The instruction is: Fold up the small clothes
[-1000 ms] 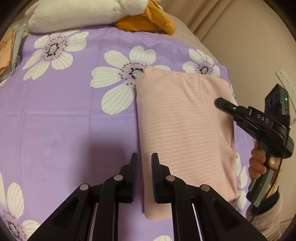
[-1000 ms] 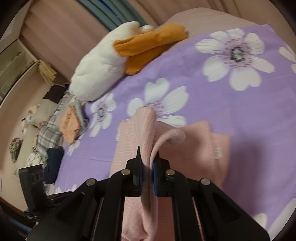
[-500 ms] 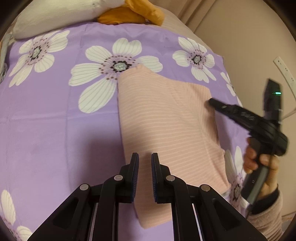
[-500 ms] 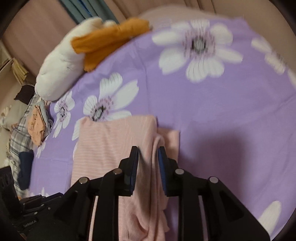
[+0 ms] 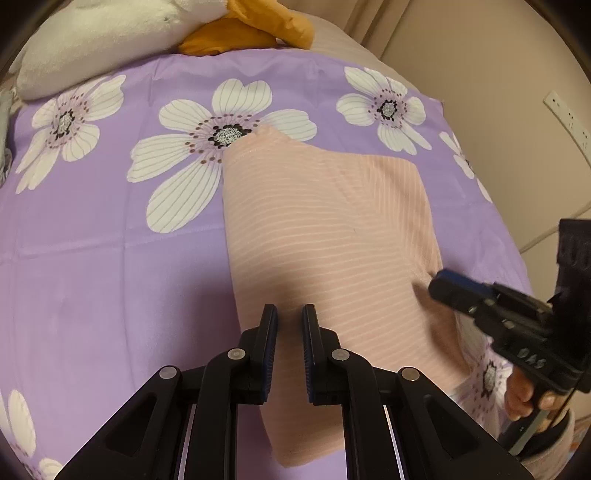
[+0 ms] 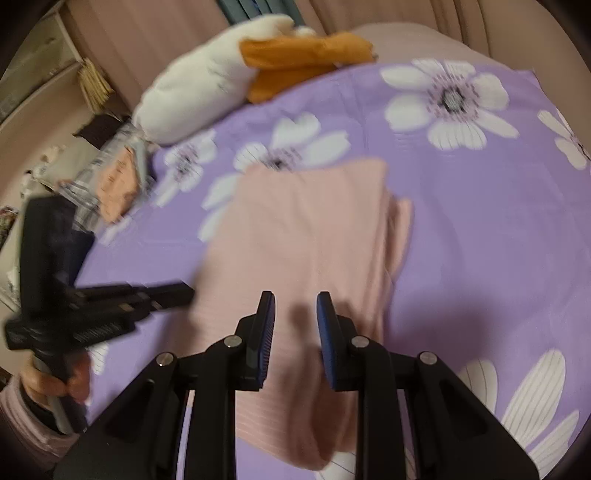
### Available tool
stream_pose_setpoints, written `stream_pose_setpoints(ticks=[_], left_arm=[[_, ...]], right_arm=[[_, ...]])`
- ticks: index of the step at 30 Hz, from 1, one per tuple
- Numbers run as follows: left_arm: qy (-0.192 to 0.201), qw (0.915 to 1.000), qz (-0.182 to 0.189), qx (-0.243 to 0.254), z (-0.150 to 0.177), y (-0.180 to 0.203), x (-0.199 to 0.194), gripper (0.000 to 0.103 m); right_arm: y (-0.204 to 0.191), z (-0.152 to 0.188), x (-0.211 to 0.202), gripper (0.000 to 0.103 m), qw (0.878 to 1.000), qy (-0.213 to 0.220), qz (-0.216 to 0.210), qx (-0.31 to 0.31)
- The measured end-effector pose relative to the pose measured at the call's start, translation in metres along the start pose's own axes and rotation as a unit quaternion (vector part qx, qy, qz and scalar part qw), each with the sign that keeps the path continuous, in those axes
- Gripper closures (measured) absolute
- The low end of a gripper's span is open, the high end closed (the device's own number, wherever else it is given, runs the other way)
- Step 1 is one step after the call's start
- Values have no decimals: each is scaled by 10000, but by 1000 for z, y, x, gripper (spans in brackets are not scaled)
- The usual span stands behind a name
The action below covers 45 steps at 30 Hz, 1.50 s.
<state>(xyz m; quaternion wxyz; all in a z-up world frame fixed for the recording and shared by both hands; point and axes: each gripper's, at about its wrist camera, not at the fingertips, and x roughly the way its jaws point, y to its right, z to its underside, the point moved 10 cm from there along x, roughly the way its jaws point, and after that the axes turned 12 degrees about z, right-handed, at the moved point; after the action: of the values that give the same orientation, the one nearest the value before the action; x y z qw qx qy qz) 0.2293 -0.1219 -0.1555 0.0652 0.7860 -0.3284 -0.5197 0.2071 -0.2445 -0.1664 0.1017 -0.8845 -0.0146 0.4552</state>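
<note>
Pink garment (image 5: pixel 325 236) lay folded on the bed (image 5: pixel 110 258). My left tool (image 5: pixel 289 325) hovered slightly parted, empty; right tool (image 6: pixel 295 314) wider open, empty. I judged the offset right edge might slip open if snagged.

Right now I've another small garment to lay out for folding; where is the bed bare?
Bare purple sheet lies left of the pink garment, below the plush toy. A narrower strip runs along its right. The clothes pile crowds the far left edge.
</note>
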Motion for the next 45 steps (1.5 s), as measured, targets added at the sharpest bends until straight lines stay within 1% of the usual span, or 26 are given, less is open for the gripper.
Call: stream_pose_setpoints(ticks=[5,7,9,11,12,15,19,26,28,35,37,41,45], left_arm=[[10,10000,-43,87,1,1,2,95],[23,9999,-35,100,1,0,2,95],[28,9999,-28,95,2,0,1,95],[46,9999,-34,84,3,0,0,95],[62,9999,-43,81,3,-1,-1,95],[96,9999,-34,45,4,-4,-4,95],[112,9999,-10,-28,5,-9,-6,95],[121,9997,68,-184,8,-18,-9,95],[123,9996,83,-225,8,-19,-9,95],[128,9995,101,-280,9,-24,-9,95],[135,9993,117,-321,9,-25,-9,95],[142,9990,180,-396,9,-28,-9,95],[118,9983,282,-495,8,-28,-4,95]], right_arm=[[19,18,14,78,9993,-217,284,67],[24,23,15,80,9992,-285,212,177],[26,24,11,81,9993,-251,105,276],[27,25,5,77,9991,-195,16,370],[29,25,2,73,9989,-168,-22,428],[34,25,-4,53,9983,-95,-26,570],[40,24,-9,48,9963,-53,-203,834],[46,23,-6,46,9932,-125,-294,1120],[46,23,-4,43,9927,-157,-312,1158],[49,20,-2,42,9936,-144,-152,1112],[50,19,-2,39,9939,-131,-126,1084],[53,19,4,37,9945,-162,-22,1035],[52,19,10,37,9948,-188,-26,1003]])
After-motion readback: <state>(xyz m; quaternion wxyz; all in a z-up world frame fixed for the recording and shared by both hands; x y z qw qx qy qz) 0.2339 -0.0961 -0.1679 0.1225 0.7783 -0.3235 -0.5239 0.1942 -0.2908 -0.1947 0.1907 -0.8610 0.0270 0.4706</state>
